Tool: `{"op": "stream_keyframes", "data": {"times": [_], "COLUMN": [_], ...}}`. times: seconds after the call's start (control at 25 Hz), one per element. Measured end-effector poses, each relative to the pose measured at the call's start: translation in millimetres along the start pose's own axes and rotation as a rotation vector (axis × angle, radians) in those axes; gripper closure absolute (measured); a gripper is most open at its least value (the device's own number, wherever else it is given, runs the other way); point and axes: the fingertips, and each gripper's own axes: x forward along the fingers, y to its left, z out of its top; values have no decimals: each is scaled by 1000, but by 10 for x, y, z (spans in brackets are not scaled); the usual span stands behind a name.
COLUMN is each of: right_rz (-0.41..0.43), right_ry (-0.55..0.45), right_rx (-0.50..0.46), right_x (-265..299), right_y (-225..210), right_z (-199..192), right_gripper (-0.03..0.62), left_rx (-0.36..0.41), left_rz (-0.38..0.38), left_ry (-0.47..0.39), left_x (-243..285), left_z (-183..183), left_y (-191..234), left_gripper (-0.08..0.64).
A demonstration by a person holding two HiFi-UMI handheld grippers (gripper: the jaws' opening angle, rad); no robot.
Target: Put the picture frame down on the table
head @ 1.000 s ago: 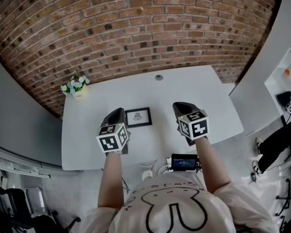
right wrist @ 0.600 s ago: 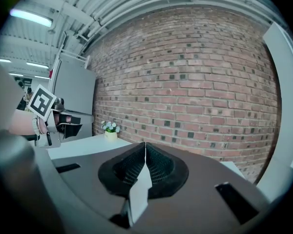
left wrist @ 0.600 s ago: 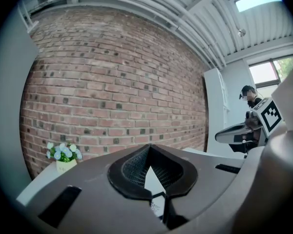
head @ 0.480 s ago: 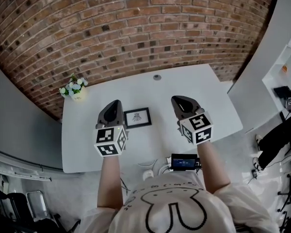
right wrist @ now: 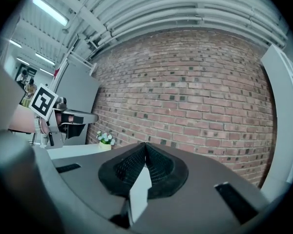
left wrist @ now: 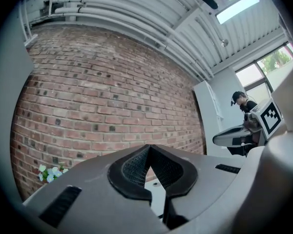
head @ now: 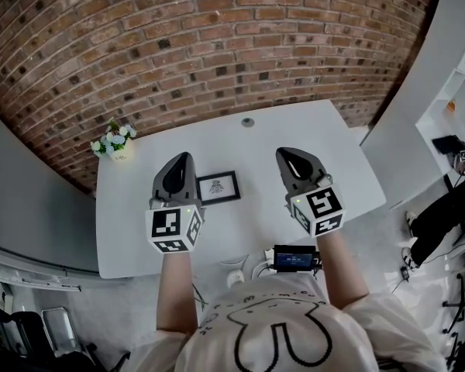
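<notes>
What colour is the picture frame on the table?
The picture frame is black; the head view shows it best.

One picture frame (head: 218, 187), two hand-held grippers (head: 184, 156) (head: 284, 153)

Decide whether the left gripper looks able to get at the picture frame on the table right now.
Probably yes. The picture frame rests on the white table just beside the left gripper, with nothing between them. The gripper's jaws are shut and empty, so they would have to open first.
</notes>
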Motion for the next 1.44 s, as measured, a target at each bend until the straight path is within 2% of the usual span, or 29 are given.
{"op": "stream_keyframes", "data": {"times": [0.2,0.44,1.44], "right_rz": [-34,11,14], "right_ry": [-64,-105,-104], "right_rx": [-13,-23,-20], "right_x": [-44,-51,18], "right_y": [-54,15,6], "right_z": [109,182,198], "right_gripper": [575,575,575], "left_rx": [5,-6,6], "left_rz": [3,31,29], "left_ry": [-32,-61,-40], "left_x": [-3,-45,-41], "left_z": [36,31,45], "left_y": [10,59,131], "left_gripper": [548,548,548]}}
